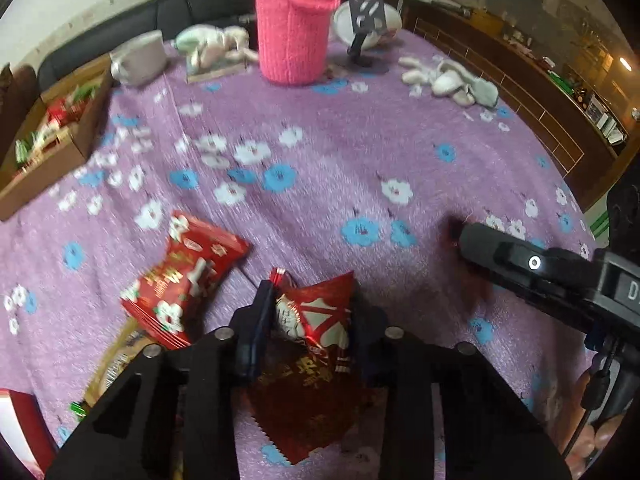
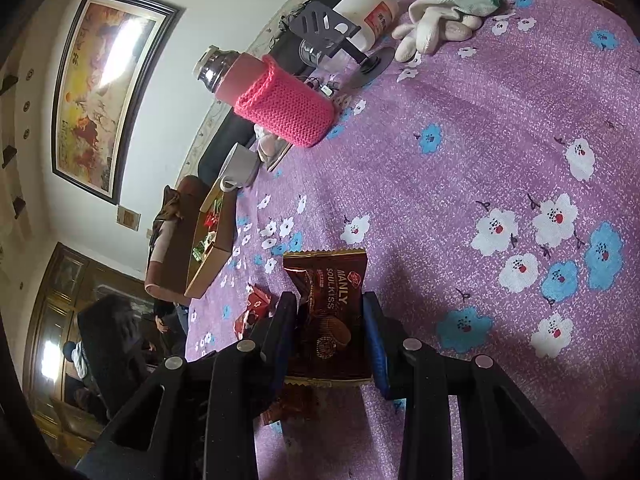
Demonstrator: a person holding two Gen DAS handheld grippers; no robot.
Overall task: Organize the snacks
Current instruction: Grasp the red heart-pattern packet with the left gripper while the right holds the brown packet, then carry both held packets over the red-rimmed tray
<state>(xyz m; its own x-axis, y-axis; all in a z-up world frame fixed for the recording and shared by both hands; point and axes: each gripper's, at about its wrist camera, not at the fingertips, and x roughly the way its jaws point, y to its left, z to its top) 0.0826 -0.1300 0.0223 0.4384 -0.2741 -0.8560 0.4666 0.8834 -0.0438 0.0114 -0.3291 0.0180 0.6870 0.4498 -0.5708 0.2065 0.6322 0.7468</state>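
Snack packets, foil-wrapped, on a purple flowered tablecloth (image 1: 360, 140). Left wrist view: left gripper (image 1: 312, 320) closed to a narrow gap on a red snack packet (image 1: 316, 320), its pads pressing the puffed middle; the packet's serrated lower seam hangs free toward the camera. A second red packet (image 1: 184, 280) lies loose just beside it on the cloth, a tan wrapper partly hidden beneath. The cardboard box (image 1: 76, 148) at the far left edge of the table already holds red and green packets and is, by judgement, the destination. A flask in a pink knitted sleeve (image 1: 296, 36), a cup and cloth gloves stand well beyond. The right gripper (image 1: 472, 240) shows from the side at the right; its jaws cannot be read here. Right wrist view: right gripper (image 2: 330, 332) closed narrowly on a brown biscuit packet (image 2: 332, 312), pads on its two long edges, the near seam toward the camera. Handling, as judged: both packets are very light, with slippery crinkling film, an air-filled, yielding body and likely brittle contents. Grip across the padded middle with modest pressure; the flat crimped seams offer a firmer, crush-free hold.
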